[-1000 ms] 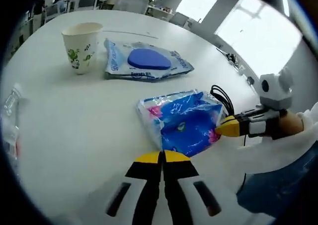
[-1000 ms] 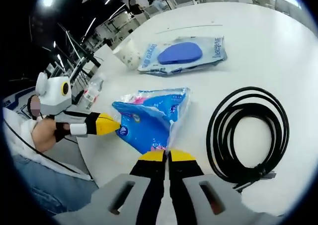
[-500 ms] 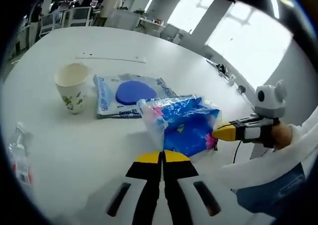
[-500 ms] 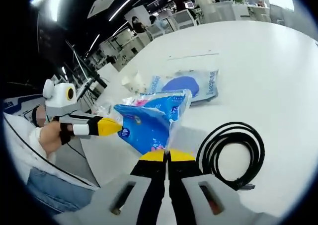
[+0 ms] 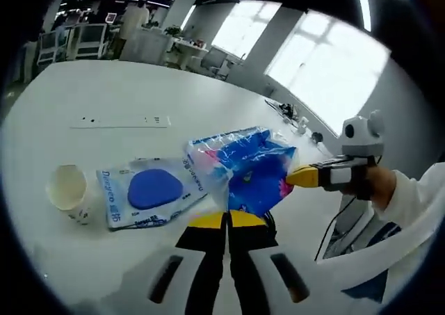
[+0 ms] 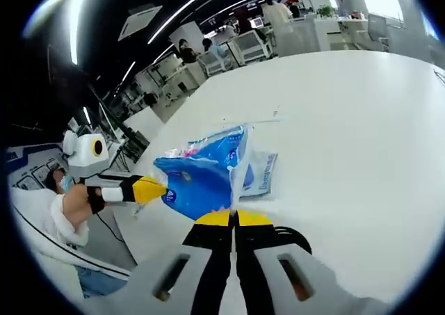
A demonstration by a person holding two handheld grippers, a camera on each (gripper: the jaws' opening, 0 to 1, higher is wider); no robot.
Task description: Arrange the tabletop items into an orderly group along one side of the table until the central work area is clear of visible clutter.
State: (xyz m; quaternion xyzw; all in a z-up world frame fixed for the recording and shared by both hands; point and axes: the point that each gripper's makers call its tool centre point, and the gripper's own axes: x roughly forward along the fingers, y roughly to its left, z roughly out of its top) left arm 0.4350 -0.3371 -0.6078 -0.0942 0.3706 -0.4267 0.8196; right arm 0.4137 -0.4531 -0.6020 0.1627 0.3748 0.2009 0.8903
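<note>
The blue pack is up off the table, pinched at both ends: left gripper is clamped on one edge and right gripper on the opposite one. Below it in the left gripper view lies a wipes pouch flat on the table, with a paper cup just beside it. A black cable peeks out behind the right jaws.

Blue packet between both grippers' closed tips, above white table
</note>
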